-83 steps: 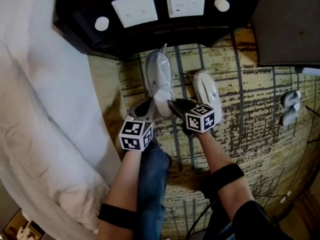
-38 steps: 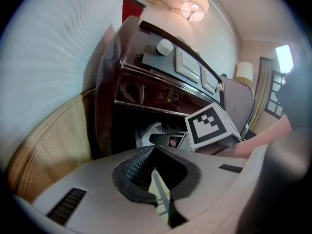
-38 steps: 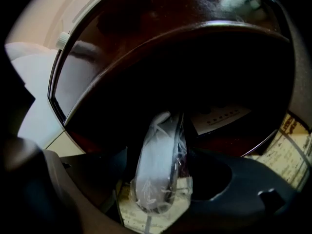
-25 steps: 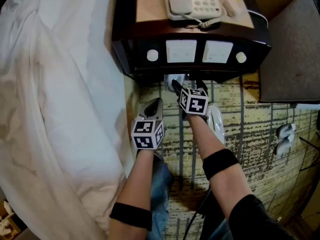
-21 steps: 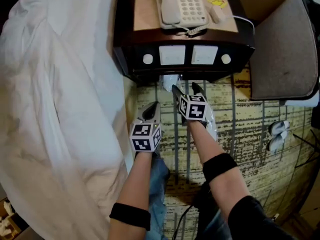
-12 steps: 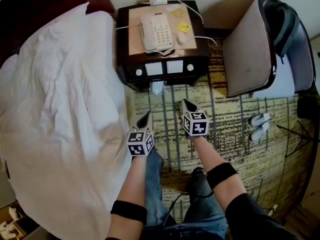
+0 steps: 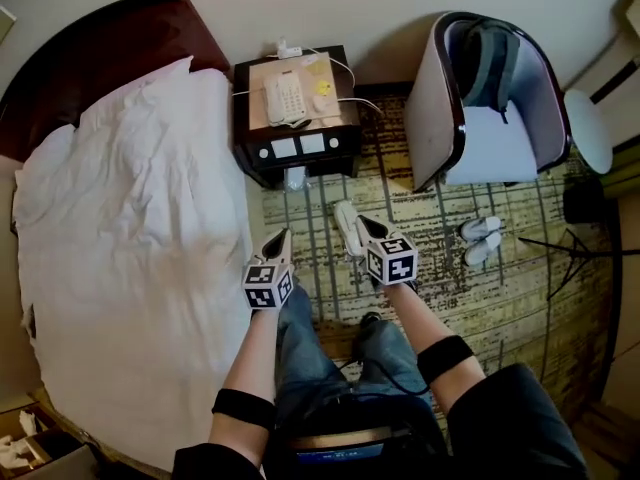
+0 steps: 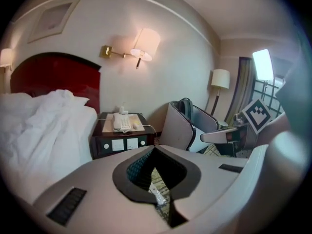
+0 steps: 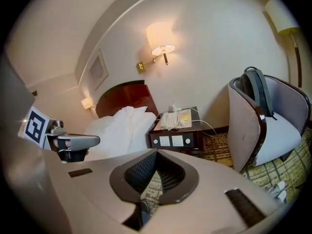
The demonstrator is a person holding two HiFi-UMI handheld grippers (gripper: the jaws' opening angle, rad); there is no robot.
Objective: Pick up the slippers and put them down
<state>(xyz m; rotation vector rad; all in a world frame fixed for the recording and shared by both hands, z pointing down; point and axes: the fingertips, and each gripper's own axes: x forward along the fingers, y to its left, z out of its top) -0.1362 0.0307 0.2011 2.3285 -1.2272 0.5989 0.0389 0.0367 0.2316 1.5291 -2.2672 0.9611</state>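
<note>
Both grippers have come up & back from the nightstand [image 7: 297, 146] since a sec ago; back then they were low, close to its front.

Head view: left gripper [image 7: 277, 236] and right gripper [image 7: 366, 226] hang over the carpet [image 7: 420, 218], out front of the nightstand. One slipper [image 7: 346, 227] lies flat on the carpet, well out from the nightstand, and shows just beside the right gripper's tips. I see the 2nd slipper [image 7: 295, 178] right at the nightstand's foot.

Left gripper view: jaws clenched, nothing in them. Nightstand sits beyond the tips, a bit to the left. Thru the slot below the jaws I see a white wrapped item [image 8: 157, 195] on the carpet.

Right gripper view: jaws have just been closing and are now pressed together w/ nothing btwn them. Nightstand lies straight past the tips, and only carpet shows in the slot.
</note>
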